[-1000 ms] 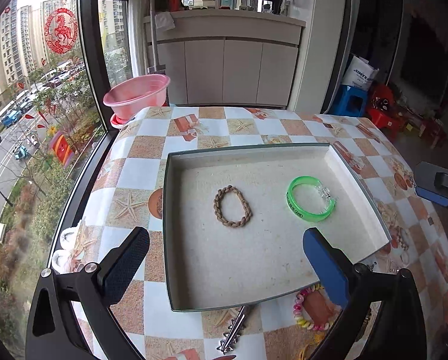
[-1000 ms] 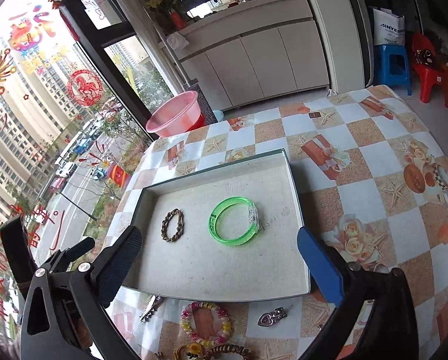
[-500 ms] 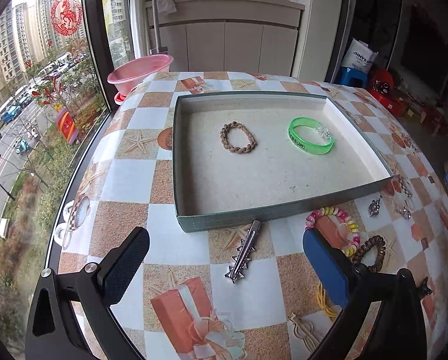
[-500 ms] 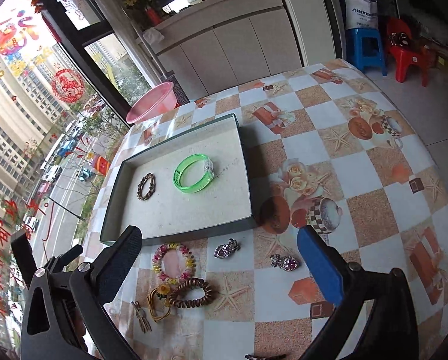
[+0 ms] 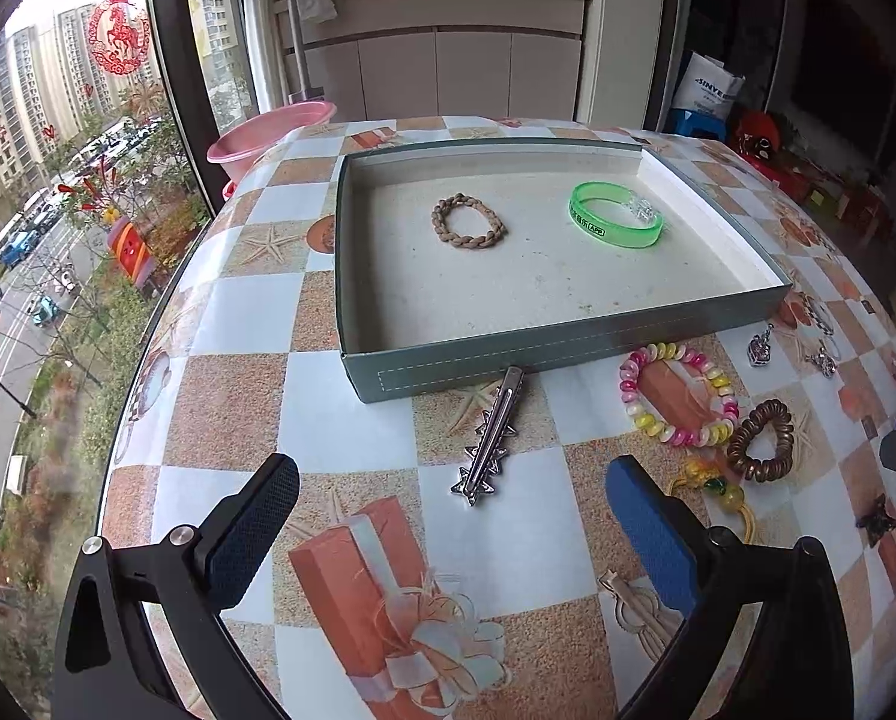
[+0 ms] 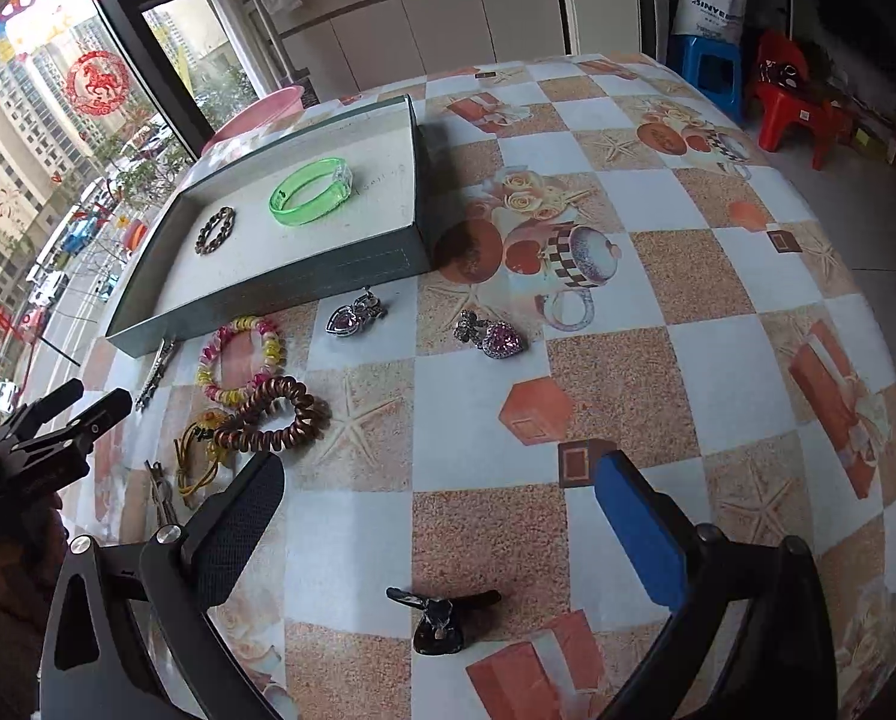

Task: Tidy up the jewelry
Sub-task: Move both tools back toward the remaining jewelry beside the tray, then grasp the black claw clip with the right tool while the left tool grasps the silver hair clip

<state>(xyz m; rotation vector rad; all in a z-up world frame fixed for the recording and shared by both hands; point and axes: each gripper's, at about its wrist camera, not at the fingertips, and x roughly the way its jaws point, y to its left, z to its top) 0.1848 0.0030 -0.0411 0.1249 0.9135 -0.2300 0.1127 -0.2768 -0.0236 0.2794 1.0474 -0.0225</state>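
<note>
Reading labels: your green bangle [image 5: 616, 221] in the tray [image 5: 568, 354], upper centre, shows "APP".
Right view only: black clip [image 6: 438, 615], lower centre.
Grippers: your left gripper [image 5: 448, 531] and right gripper [image 6: 438, 531] both spread, holding nothing.

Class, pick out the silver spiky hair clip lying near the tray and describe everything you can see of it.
The silver hair clip is a long, narrow, shiny metal-looking clip with a row of star-like spikes along its wider near half. It lies flat on the patterned tablecloth, outside the grey-green tray, at a slight slant. Its plain narrow end reaches the tray's front wall and seems to touch it. Neither claw holds it; it sits ahead of the open left claw.
</note>
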